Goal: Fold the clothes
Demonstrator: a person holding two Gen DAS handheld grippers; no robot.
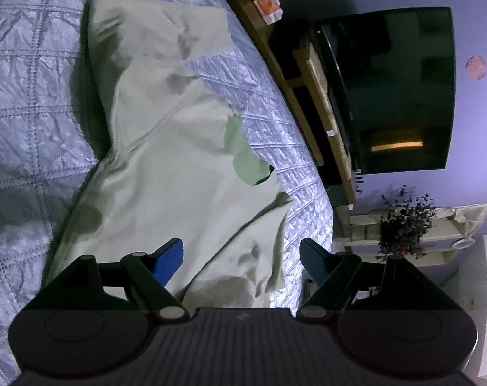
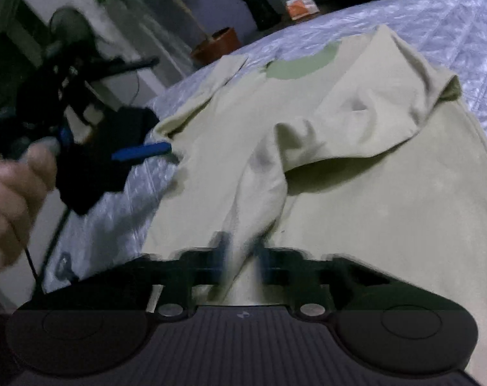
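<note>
A pale yellow-green shirt (image 1: 166, 160) lies spread and rumpled on a quilted silvery bedspread (image 1: 27, 96), with a greener patch (image 1: 243, 157) inside its neck opening. My left gripper (image 1: 241, 259) hovers open over the shirt's near part, and nothing sits between its blue pads (image 1: 169, 262). In the right wrist view, a pulled-up ridge of the shirt (image 2: 356, 122) runs into my right gripper (image 2: 241, 257), which is shut on that fabric. In that same view a hand (image 2: 11, 186) at the left holds the left gripper beside the shirt's edge, showing one of its blue pads (image 2: 143, 152).
Beyond the bed's far edge stand a wooden bench (image 1: 311, 96), a dark TV (image 1: 391, 90), a small orange box (image 1: 269, 4) and a potted plant (image 1: 404, 225). The right wrist view shows a terracotta pot (image 2: 217, 43) and a dark bottle (image 2: 259, 6) on the floor.
</note>
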